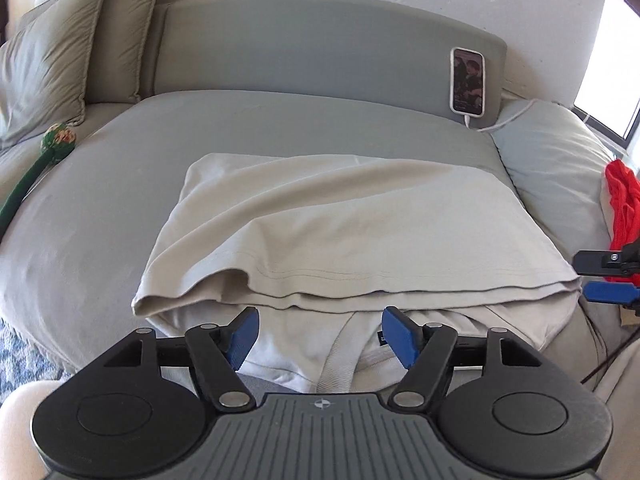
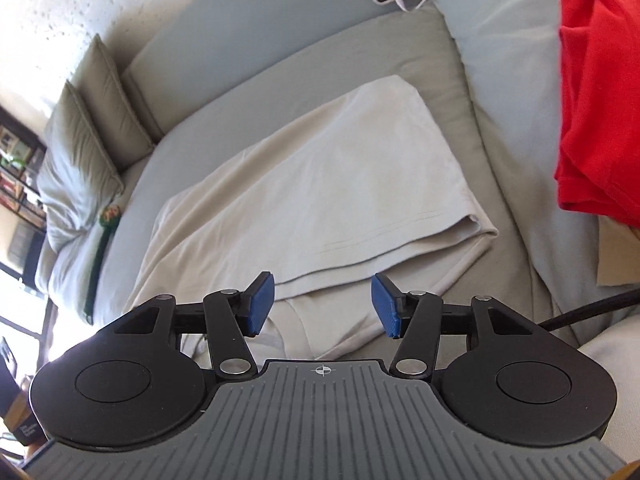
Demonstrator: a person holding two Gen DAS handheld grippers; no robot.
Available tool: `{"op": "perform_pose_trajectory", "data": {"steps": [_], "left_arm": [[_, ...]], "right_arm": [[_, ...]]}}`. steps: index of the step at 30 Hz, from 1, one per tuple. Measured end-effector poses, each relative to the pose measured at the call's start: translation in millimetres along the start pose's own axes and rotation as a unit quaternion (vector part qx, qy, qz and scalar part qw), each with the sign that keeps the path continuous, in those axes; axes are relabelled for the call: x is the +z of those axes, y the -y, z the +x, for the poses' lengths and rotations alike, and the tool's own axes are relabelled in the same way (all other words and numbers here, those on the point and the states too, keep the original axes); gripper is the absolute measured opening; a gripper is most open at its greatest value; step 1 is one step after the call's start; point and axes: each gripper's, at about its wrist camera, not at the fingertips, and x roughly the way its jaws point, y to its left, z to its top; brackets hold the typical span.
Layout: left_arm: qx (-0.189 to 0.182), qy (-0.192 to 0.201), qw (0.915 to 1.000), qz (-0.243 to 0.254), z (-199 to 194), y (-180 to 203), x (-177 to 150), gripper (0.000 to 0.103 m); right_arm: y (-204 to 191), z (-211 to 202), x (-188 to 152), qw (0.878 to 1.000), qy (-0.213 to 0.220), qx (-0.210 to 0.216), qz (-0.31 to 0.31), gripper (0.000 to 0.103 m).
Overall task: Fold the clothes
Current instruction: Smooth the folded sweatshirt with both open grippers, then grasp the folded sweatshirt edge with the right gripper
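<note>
A beige T-shirt (image 1: 340, 232) lies on the grey bed, its lower half folded over toward me, the hem lying across the chest above the collar (image 1: 340, 356). It also shows in the right wrist view (image 2: 328, 184). My left gripper (image 1: 320, 336) is open and empty, just above the collar at the near edge. My right gripper (image 2: 322, 306) is open and empty, over the shirt's near right part by the folded hem. The right gripper's fingers (image 1: 608, 280) show at the right edge of the left wrist view.
A red garment (image 2: 596, 92) lies on a pillow to the right. A phone (image 1: 467, 80) on a white cable leans against the grey headboard (image 1: 320, 48). Pillows (image 1: 44, 68) stand at the back left. A green toy (image 1: 48, 148) lies at the left bed edge.
</note>
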Motion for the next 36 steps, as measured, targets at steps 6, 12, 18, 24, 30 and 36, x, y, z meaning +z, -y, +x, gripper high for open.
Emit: {"op": "perform_pose_trajectory", "data": {"steps": [6,12,18,24,30,36], "left_arm": [[-0.009,0.009,0.9997,-0.021,-7,-5,-7,0.068],[-0.015,0.007,0.9998,-0.015,-8,-1,-10,0.068],[-0.020,-0.020,0.9996,-0.008,-12,-2,-13,0.068],[-0.016,-0.016,0.9997,0.001,-15,-3,-17,0.068],[-0.017,-0.016,0.9997,-0.003,-16,-5,-20,0.068],[-0.014,-0.013,0.9997,-0.014,-21,-14,-24,0.069]], "right_arm": [[29,-26,4,0.994,0.070,0.007,0.081,0.049],[38,9,3,0.987,0.019,0.064,0.148,0.035],[17,51,1,0.984,-0.034,0.085,0.153,0.040],[16,76,0,0.980,-0.026,0.054,0.189,0.039],[20,86,-5,0.971,0.012,0.069,0.229,0.037],[11,65,-9,0.968,0.053,0.059,0.237,0.032]]}}
